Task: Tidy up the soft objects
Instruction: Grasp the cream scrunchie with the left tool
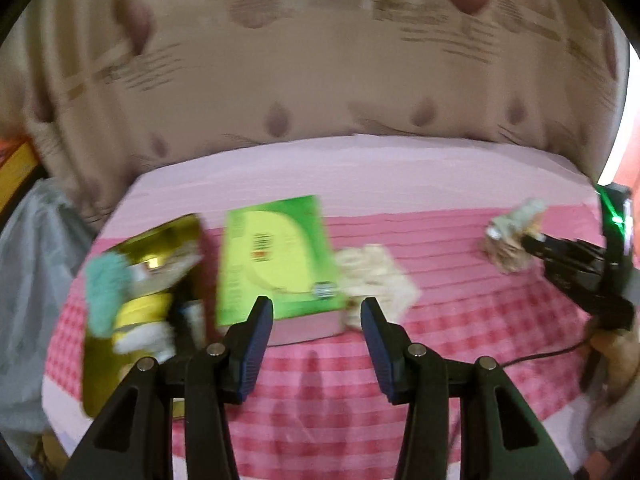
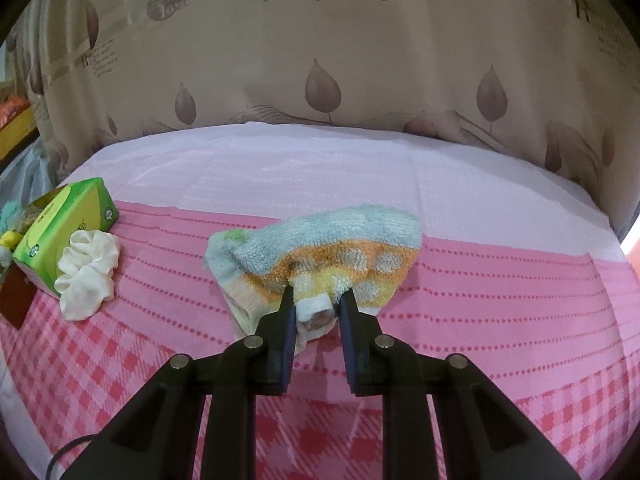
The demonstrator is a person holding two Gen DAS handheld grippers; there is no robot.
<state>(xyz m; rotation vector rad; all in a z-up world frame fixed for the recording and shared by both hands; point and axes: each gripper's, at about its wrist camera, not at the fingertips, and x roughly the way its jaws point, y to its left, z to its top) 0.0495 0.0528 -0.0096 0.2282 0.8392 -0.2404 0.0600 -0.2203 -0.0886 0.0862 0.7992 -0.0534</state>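
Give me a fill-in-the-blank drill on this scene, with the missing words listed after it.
1. The right gripper is shut on a folded ____.
2. The white scrunchie lies against a ____ tissue box.
3. The left gripper holds nothing; its jaws stand ____.
4. The tablecloth is mostly ____ with a checked front part.

Missing words: towel; green; open; pink
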